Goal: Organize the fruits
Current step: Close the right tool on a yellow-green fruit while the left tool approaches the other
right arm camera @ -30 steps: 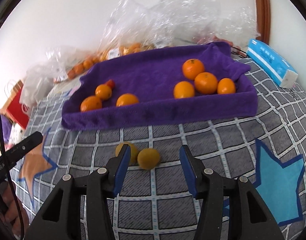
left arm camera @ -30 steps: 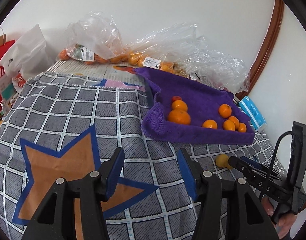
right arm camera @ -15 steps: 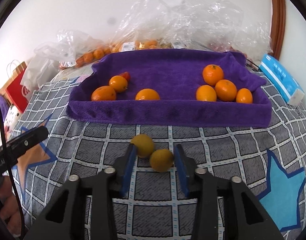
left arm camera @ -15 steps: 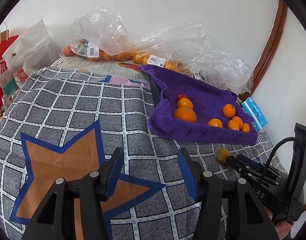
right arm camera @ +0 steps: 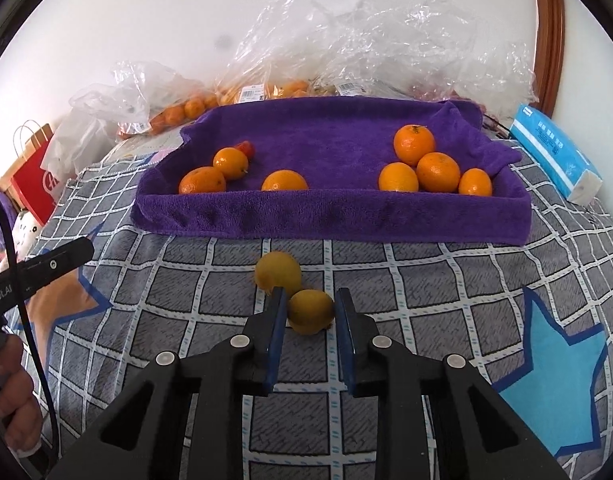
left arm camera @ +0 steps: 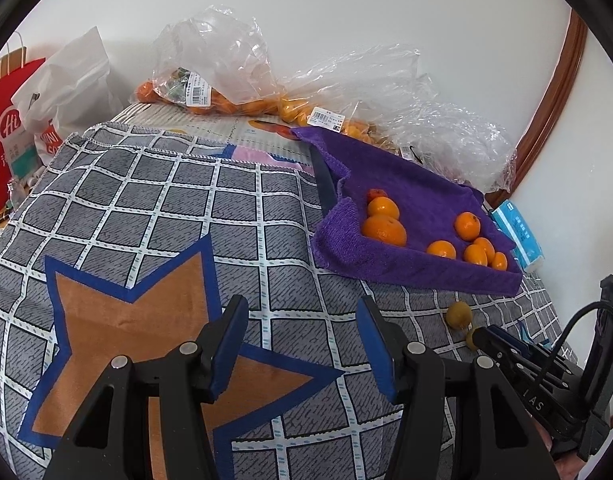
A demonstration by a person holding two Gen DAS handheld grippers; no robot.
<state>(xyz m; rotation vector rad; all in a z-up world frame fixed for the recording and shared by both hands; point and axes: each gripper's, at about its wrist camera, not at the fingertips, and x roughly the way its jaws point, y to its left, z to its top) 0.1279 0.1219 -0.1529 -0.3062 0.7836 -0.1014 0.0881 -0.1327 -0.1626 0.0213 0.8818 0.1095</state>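
On the grey checked cloth in front of the purple towel-lined tray, the right tool has just been closing and now pinches a small yellow fruit between its blue pads. A second yellow fruit lies just beyond it, touching the left pad's tip. Seven oranges sit inside the tray: three toward its left, four clustered at its right. Over the orange star print, the left tool hangs partly open, holding nothing. Bagged oranges lie behind the tray.
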